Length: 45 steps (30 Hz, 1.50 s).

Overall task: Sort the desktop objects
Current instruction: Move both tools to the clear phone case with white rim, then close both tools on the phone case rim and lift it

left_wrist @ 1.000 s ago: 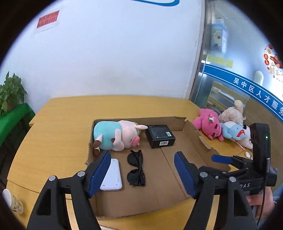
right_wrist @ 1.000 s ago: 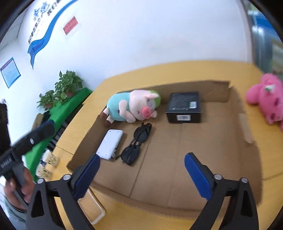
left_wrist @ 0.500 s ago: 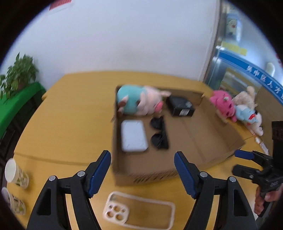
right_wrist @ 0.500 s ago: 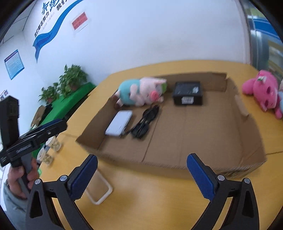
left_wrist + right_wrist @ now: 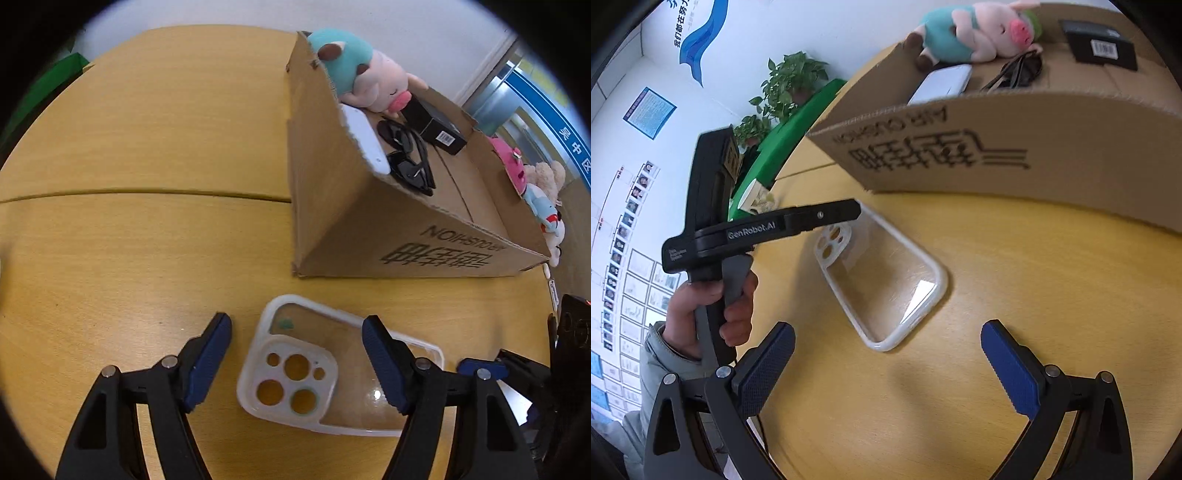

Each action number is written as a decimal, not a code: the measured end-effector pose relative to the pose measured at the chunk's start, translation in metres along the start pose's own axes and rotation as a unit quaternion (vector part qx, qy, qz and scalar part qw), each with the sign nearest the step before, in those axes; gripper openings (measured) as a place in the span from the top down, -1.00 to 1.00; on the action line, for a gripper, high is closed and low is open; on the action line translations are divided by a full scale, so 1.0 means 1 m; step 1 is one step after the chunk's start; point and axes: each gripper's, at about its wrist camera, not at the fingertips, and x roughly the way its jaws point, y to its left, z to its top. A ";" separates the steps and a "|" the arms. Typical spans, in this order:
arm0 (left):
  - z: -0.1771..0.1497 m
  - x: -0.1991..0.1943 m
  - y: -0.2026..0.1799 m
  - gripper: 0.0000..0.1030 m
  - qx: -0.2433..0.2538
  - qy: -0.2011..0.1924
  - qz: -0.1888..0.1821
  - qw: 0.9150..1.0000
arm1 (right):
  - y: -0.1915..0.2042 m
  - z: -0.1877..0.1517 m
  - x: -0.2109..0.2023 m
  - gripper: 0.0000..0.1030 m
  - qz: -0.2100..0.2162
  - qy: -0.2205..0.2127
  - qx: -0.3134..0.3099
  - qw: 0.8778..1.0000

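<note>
A clear phone case [image 5: 332, 373] with a white rim lies flat on the wooden table in front of the cardboard box [image 5: 369, 229]. My left gripper [image 5: 297, 334] is open, low over the table, its blue pads on either side of the case's camera end. The case also shows in the right wrist view [image 5: 882, 280]. My right gripper [image 5: 886, 347] is open and empty, just short of the case's near end. The left gripper's body [image 5: 757, 232] shows there, above the case's far end.
The box [image 5: 997, 147] holds a plush pig [image 5: 365, 77], a white device [image 5: 365, 140], black sunglasses [image 5: 406, 155] and a black box [image 5: 436, 125]. Plush toys [image 5: 532, 184] lie right of the box. Paper cups [image 5: 753, 199] and green plants [image 5: 786, 88] are at the left.
Both grippers have dropped from above the box to the table in front of it. The left gripper now straddles the phone case; the right one has come close to its near end.
</note>
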 end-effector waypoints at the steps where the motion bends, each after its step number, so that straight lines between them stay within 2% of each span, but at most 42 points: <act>1: 0.000 0.001 -0.003 -0.40 0.004 0.004 -0.003 1.000 | 0.000 0.000 0.001 -0.99 0.004 -0.005 -0.001 1.000; 4: -0.006 0.004 -0.017 -0.35 0.016 0.021 -0.022 0.999 | 0.000 -0.001 0.004 -1.00 0.026 -0.013 0.005 1.000; 6: -0.011 0.003 -0.028 -0.33 0.022 0.024 -0.014 0.999 | -0.001 -0.003 0.004 -1.00 0.042 -0.020 0.006 0.999; 8: -0.012 0.001 -0.034 -0.33 0.024 0.021 -0.019 0.999 | -0.004 -0.007 0.000 -1.00 0.037 -0.032 0.004 0.999; 12: -0.017 -0.015 -0.054 -0.32 0.014 -0.015 -0.074 0.997 | -0.019 -0.016 -0.017 -1.00 0.027 -0.049 0.020 0.998; 14: -0.017 -0.021 -0.069 -0.32 0.014 -0.035 -0.090 0.995 | -0.030 -0.021 -0.030 -1.00 0.025 -0.060 0.037 0.997; 16: -0.017 -0.022 -0.086 -0.30 0.014 -0.040 -0.132 0.990 | -0.035 -0.026 -0.045 -1.00 0.028 -0.076 0.044 0.996; 18: -0.017 -0.020 -0.104 -0.25 0.024 -0.039 -0.155 0.987 | -0.034 -0.030 -0.061 -0.99 0.040 -0.096 0.039 0.994; 20: -0.015 -0.018 -0.117 -0.24 0.038 -0.047 -0.150 0.987 | -0.027 -0.034 -0.077 -0.97 0.031 -0.117 0.019 0.992; 22: -0.014 -0.015 -0.122 -0.24 0.037 -0.042 -0.150 0.987 | -0.025 -0.031 -0.091 -0.97 0.003 -0.125 0.002 0.992; 24: -0.015 -0.013 -0.119 -0.24 0.030 -0.036 -0.145 0.988 | -0.034 -0.038 -0.103 -0.97 -0.004 -0.132 0.015 0.991; 26: -0.017 -0.011 -0.113 -0.24 0.026 -0.027 -0.130 0.991 | -0.050 -0.047 -0.111 -0.97 -0.018 -0.127 0.036 0.991; 30: -0.021 0.005 -0.097 -0.24 0.007 0.005 -0.101 0.995 | -0.071 -0.053 -0.111 -0.99 -0.061 -0.089 0.044 0.993; 34: -0.016 0.030 -0.095 -0.29 0.030 0.027 -0.091 0.995 | -0.074 -0.053 -0.090 -0.98 -0.042 -0.059 0.051 0.996; 38: -0.014 0.031 -0.098 -0.31 0.036 0.036 -0.121 0.991 | -0.070 -0.048 -0.077 -1.00 -0.019 -0.064 0.044 0.997; 41: -0.018 0.028 -0.105 -0.31 0.050 0.030 -0.098 0.994 | -0.071 -0.044 -0.075 -1.00 -0.005 -0.071 0.049 0.996; 45: -0.020 0.014 -0.105 -0.31 0.038 -0.004 -0.122 0.992 | -0.075 -0.042 -0.082 -1.00 0.004 -0.087 0.057 0.995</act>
